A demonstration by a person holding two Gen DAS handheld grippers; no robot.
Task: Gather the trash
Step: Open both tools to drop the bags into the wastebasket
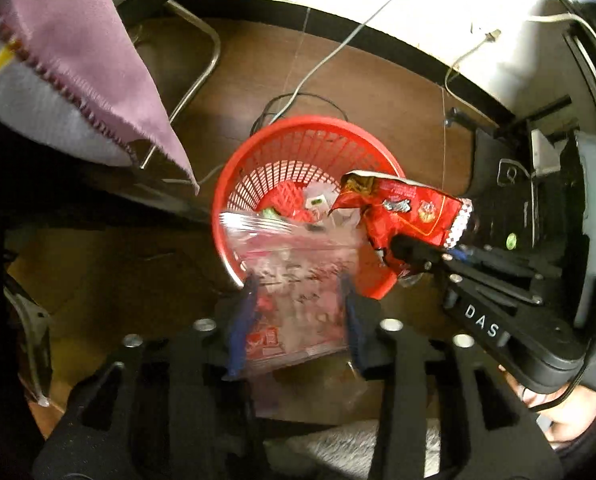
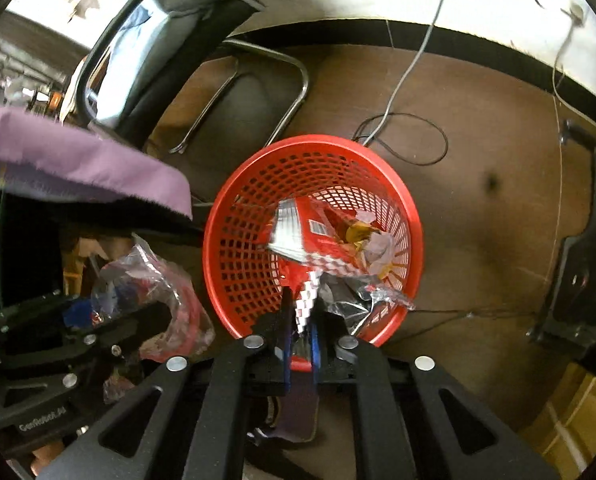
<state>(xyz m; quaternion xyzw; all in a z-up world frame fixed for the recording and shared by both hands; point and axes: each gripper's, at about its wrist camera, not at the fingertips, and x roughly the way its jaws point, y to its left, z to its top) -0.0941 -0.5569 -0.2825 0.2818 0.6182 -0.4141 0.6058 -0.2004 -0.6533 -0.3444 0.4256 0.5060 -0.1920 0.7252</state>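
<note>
A red mesh waste basket (image 1: pixel 257 168) stands on the brown floor; it also shows in the right wrist view (image 2: pixel 249 216). My left gripper (image 1: pixel 298 312) has its fingers spread apart, with a clear plastic bag (image 1: pixel 293 276) with red print between them, hanging over the basket's near rim. My right gripper (image 2: pixel 301 316) is shut on a red snack wrapper (image 2: pixel 318 236) and holds it over the basket. In the left wrist view the wrapper (image 1: pixel 406 216) hangs from the right gripper (image 1: pixel 408 252). A few small scraps lie in the basket bottom.
A purple cloth (image 1: pixel 77 48) hangs over the table edge at left. A metal chair frame (image 2: pixel 281 92) and cables (image 2: pixel 410 136) lie on the floor behind the basket. Black equipment (image 1: pixel 538 200) stands at right. A cardboard box (image 2: pixel 574 420) sits at lower right.
</note>
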